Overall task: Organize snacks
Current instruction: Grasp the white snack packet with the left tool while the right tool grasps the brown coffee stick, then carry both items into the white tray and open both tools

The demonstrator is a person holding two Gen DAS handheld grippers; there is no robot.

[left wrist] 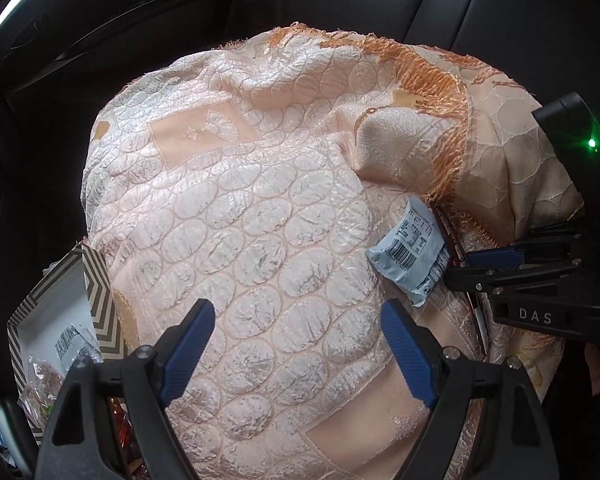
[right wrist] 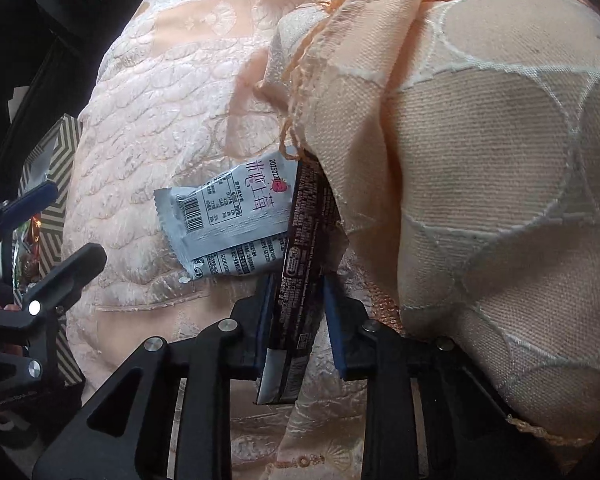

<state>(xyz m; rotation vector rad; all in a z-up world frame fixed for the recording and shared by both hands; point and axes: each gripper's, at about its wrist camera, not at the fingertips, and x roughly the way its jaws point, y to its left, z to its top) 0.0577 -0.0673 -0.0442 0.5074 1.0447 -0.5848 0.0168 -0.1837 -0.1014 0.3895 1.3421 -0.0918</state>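
A peach quilted cloth (left wrist: 236,216) with an orange fringe (left wrist: 432,76) fills the middle of the left wrist view, draped over a mound against a dark car seat (left wrist: 520,4) along the top of the frame; the right wrist view shows the same cloth (right wrist: 172,92) close up, and only there does the coarse weave of a folded-over flap (right wrist: 480,168) at the right of the frame show. At the lower left of the left view stands a zigzag-patterned box (left wrist: 100,300) with wrapped snacks inside; the right view catches only a sliver of it (right wrist: 62,168) at its left edge. A pale blue packet (left wrist: 410,258) lies on the cloth at right of centre in the left view; the right view (right wrist: 228,220) reveals its red strawberry print and barcode. The dark wrapper (right wrist: 300,280), seen only as a thin edge (left wrist: 446,236) in the left view, runs lengthwise through the lower middle of the right view, its top tucked under the flap, overlapping the packet. The left tool (left wrist: 300,352) is spread wide over the cloth, holding nothing. The right tool (right wrist: 300,320) pinches the dark wrapper between its blue pads (right wrist: 334,320).
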